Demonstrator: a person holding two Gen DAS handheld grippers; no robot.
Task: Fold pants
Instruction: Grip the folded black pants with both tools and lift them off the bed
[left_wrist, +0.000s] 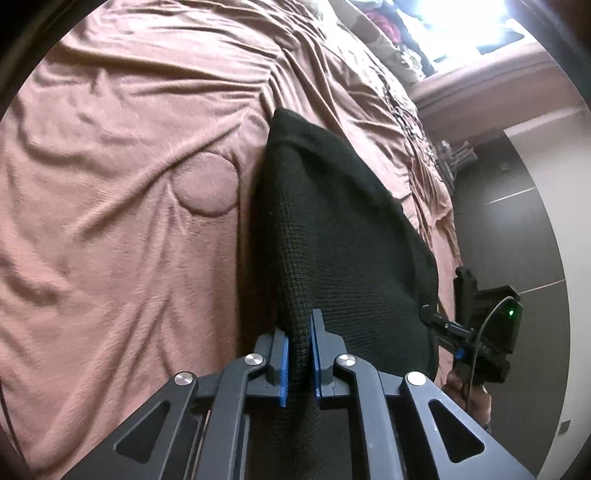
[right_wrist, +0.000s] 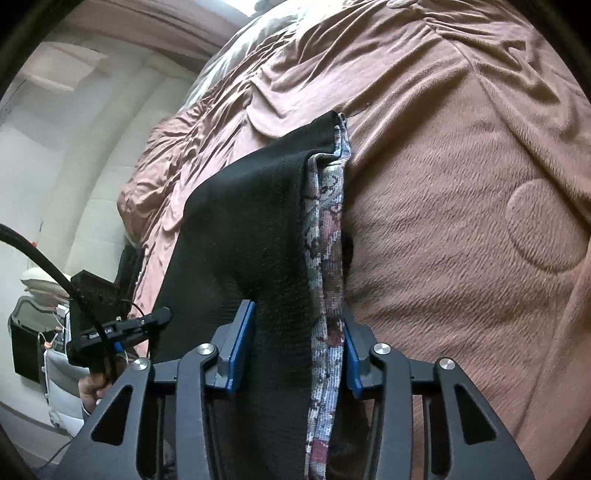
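1. In the left wrist view the left gripper (left_wrist: 300, 354) has its blue pads (left_wrist: 283, 363) pinched together on a thin fold of the black knit pants (left_wrist: 332, 229), near the cloth's edge.
2. In the right wrist view the right gripper (right_wrist: 298, 345) has its jaws partly apart, with a thicker bundle between them: black cloth plus the patterned inner side (right_wrist: 327, 266). Whether both pads actually press on it I cannot tell for sure.
3. Risk: if that thick bundle is only loosely held, one layer could slide out on the lift and the fold would go crooked.
4. Beyond the grippers, the pants run away across the pink bedspread (left_wrist: 129, 147) and lie on it.
5. Risk: the wrinkled, plush bedspread may drag the far end and bunch it.
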